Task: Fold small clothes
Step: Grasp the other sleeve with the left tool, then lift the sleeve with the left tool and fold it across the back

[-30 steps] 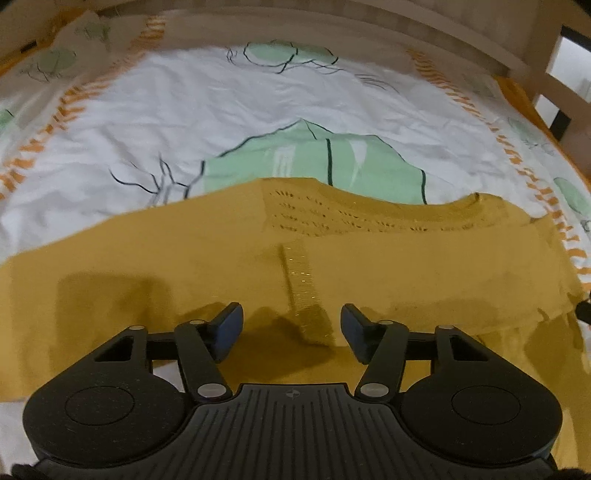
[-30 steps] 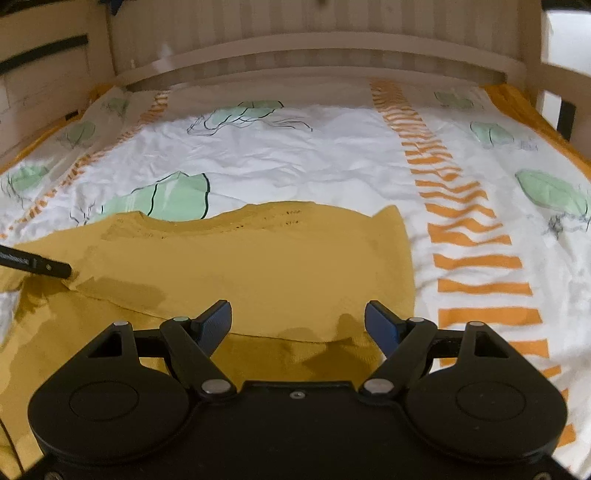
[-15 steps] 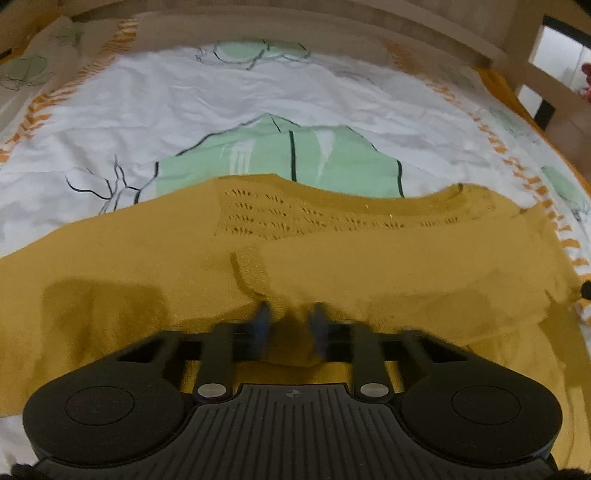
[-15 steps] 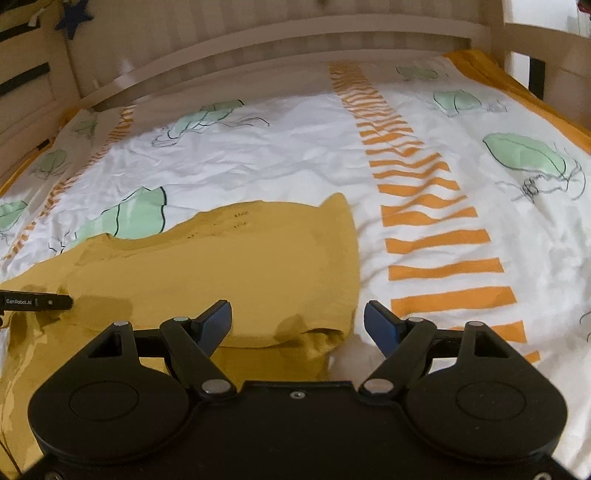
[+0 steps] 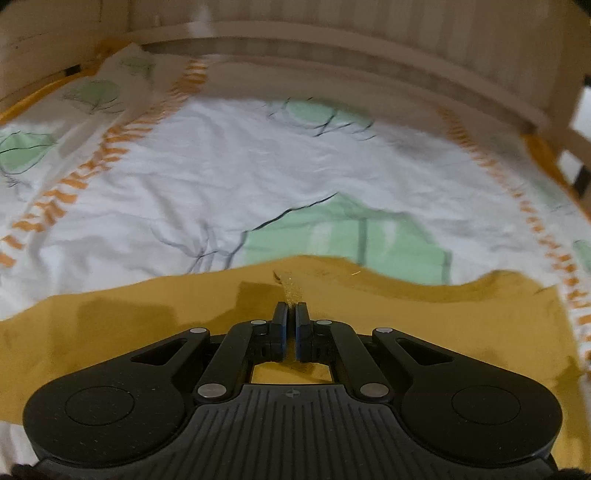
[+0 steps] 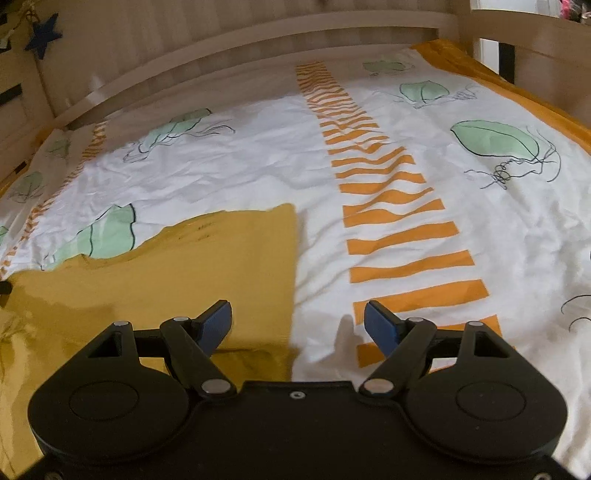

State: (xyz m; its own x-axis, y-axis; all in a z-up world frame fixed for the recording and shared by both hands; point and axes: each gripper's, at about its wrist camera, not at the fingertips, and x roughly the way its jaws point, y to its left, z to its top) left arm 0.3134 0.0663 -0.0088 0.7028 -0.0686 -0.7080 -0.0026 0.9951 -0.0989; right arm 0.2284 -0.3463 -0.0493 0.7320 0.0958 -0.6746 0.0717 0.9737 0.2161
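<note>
A mustard-yellow knitted garment (image 5: 424, 325) lies spread on a bed's printed sheet (image 5: 258, 177). My left gripper (image 5: 290, 308) is shut on a fold of it, pinched at a glittery seam strip (image 5: 291, 290) that rises out of the pads. In the right wrist view the same garment (image 6: 207, 273) lies at the left, its right edge running straight down between the fingers. My right gripper (image 6: 297, 319) is open just above that edge, its left finger (image 6: 216, 325) over the cloth and its right finger (image 6: 382, 326) over the sheet, nothing pressed between them.
The sheet (image 6: 424, 155) is white with green leaf prints and orange striped bands (image 6: 399, 221). A wooden bed frame (image 6: 240, 40) rims the far side and right corner. A blue star (image 6: 43, 35) hangs at the far left.
My left gripper closed on the garment's seam fold and lifted it slightly. The right gripper slid right to the garment's right edge, still open.
</note>
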